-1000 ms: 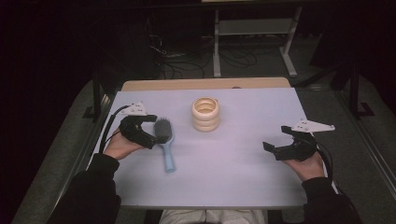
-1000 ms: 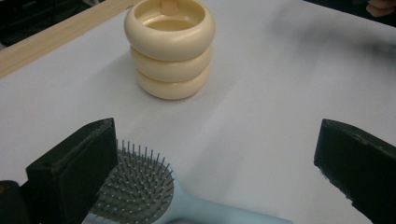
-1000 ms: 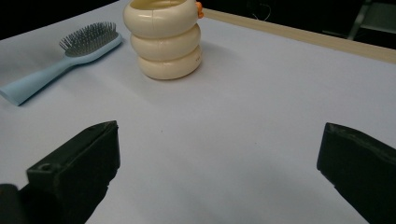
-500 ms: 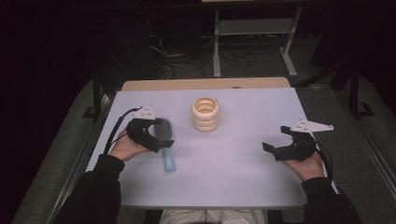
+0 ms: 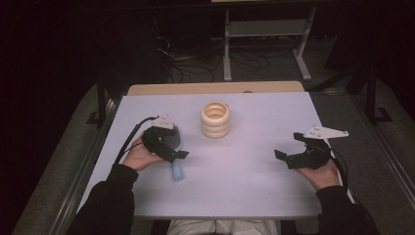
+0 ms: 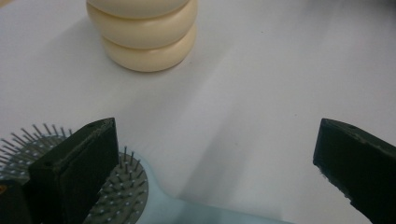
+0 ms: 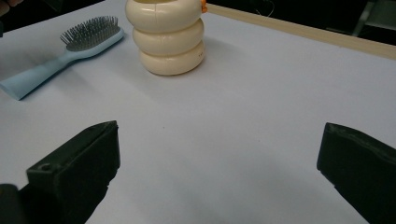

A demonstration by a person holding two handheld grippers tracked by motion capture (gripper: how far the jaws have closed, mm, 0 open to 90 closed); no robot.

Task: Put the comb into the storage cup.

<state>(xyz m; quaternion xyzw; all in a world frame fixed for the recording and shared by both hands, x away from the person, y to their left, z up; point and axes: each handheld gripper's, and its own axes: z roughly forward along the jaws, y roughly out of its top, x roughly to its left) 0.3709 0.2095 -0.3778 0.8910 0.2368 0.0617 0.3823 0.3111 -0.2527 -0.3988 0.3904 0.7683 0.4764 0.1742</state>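
Note:
A light blue hairbrush (image 5: 177, 171) lies on the white table, left of centre, its handle pointing at the near edge. My left gripper (image 5: 178, 149) hovers open over the brush's head. In the left gripper view, the bristled head (image 6: 126, 191) sits under the left jaw, the handle (image 6: 210, 215) crosses the bottom, and nothing is between the jaws of the gripper (image 6: 217, 140). A cream holder of three stacked rings (image 5: 215, 119) stands mid-table, beyond the brush. My right gripper (image 5: 288, 147) rests open at the right, empty (image 7: 219, 140), facing the holder (image 7: 168, 37) and the brush (image 7: 70, 46).
The white tabletop (image 5: 244, 186) has a wooden strip (image 5: 215, 88) along its far edge. Beyond it stand a dark floor with cables and a metal rack (image 5: 264, 29). A wide bare stretch of table separates the two grippers.
My left gripper has moved right, from beside the brush to over its head, and turned toward the table's middle. The brush, the holder and the right gripper have stayed put.

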